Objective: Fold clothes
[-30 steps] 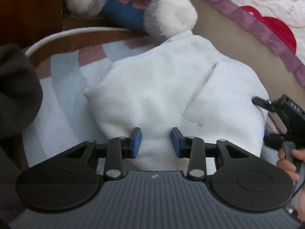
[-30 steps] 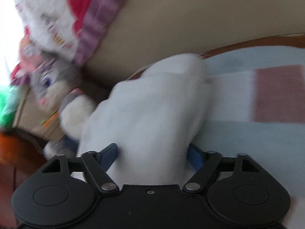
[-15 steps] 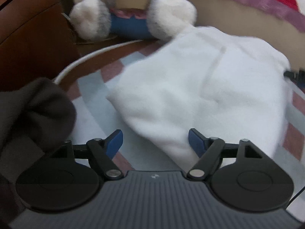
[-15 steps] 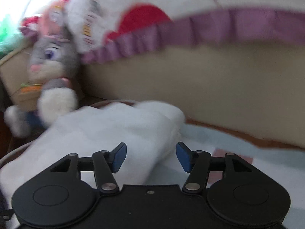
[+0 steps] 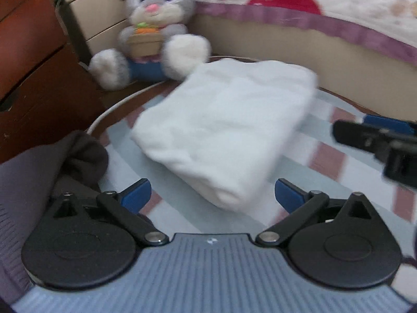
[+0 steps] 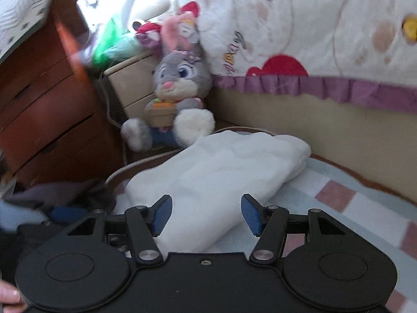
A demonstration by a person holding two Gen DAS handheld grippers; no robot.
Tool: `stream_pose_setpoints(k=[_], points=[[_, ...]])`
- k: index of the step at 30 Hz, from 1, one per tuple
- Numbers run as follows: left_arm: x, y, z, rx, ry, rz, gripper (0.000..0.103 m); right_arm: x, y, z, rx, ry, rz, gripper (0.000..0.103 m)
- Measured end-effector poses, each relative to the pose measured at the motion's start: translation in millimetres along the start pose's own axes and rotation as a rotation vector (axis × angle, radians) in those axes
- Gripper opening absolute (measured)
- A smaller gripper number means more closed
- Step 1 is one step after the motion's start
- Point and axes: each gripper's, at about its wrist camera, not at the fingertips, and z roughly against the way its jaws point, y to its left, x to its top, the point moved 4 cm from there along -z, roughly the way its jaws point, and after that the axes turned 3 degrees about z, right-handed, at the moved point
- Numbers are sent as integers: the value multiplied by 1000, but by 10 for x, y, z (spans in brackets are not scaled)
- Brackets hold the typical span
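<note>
A folded white fleece garment [image 5: 226,125] lies on a pale blue and pink checked round rug [image 5: 325,161]; it also shows in the right wrist view [image 6: 221,182]. My left gripper [image 5: 212,197] is open and empty, just short of the garment's near edge. My right gripper [image 6: 206,215] is open and empty, above the garment's near end; it shows at the right edge of the left wrist view [image 5: 378,140]. A dark garment [image 5: 52,172] lies in a heap at the left.
A grey plush rabbit [image 5: 153,31] sits behind the garment against a cream nightstand [image 6: 130,88]. A wooden dresser [image 6: 44,114] stands at the left. A bed side [image 6: 338,140] with a purple-trimmed quilt [image 6: 312,39] runs along the back right.
Both grippers opened, let go of the white garment and pulled back from it. The garment now lies folded on the rug.
</note>
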Motion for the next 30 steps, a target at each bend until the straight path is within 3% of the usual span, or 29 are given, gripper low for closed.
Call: stream_pose_setpoints(k=[7, 13, 20, 24, 30], points=[[-210, -158, 534, 24, -11, -34, 103, -152, 243, 882, -22, -2, 19, 65], [-411, -147, 937, 60, 4, -1, 103, -403, 333, 1345, -45, -20, 16, 69], [-873, -512, 1383, 33, -16, -45, 103, -535, 353, 1560, -78, -8, 35, 70], [-829, -556, 1417, 85, -47, -21, 103, -562, 293, 1646, -57, -19, -23, 70], [-796, -674, 1454, 90, -69, -25, 103, -538, 383, 1768, -61, -45, 33, 73]])
